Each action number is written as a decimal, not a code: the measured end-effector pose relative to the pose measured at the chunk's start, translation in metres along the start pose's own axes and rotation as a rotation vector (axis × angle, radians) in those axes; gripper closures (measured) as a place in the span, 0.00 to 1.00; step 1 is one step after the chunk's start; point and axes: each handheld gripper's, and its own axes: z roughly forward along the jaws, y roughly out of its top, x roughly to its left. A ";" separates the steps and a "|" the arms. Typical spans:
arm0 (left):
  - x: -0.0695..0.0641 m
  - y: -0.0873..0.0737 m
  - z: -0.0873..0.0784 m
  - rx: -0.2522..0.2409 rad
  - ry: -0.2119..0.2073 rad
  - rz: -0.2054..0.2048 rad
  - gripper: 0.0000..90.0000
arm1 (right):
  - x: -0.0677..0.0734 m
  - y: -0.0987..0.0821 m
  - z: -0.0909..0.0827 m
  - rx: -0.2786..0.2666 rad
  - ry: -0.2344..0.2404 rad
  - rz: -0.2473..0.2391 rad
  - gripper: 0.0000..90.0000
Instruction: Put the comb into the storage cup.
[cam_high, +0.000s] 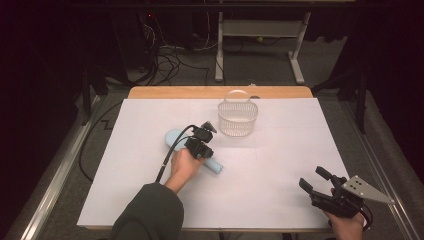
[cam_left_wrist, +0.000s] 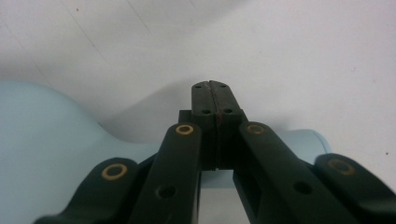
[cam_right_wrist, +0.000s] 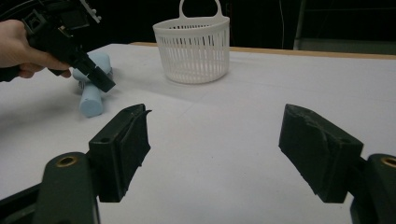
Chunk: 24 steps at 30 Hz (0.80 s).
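Shut left tool (cam_left_wrist: 215, 100), pale-blue bottle (cam_left_wrist: 42, 135) lying flat

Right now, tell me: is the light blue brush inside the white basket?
No. The light blue brush lies flat on the table beside the white basket, under the left gripper.

your left gripper (cam_high: 206, 131) points away from you, jaws pressed together; your right gripper (cam_high: 316, 179) sits low at the near edge, jaws spread wide.
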 end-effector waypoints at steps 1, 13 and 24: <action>-0.001 -0.001 0.000 0.001 -0.001 0.001 0.98 | 0.000 0.000 0.000 0.000 0.000 0.000 0.27; -0.013 -0.017 -0.004 -0.010 -0.013 0.035 0.98 | 0.000 0.000 0.000 0.000 -0.001 0.000 0.27; -0.017 -0.033 -0.010 -0.010 -0.016 0.055 0.98 | 0.001 0.000 0.000 0.002 -0.005 -0.001 0.27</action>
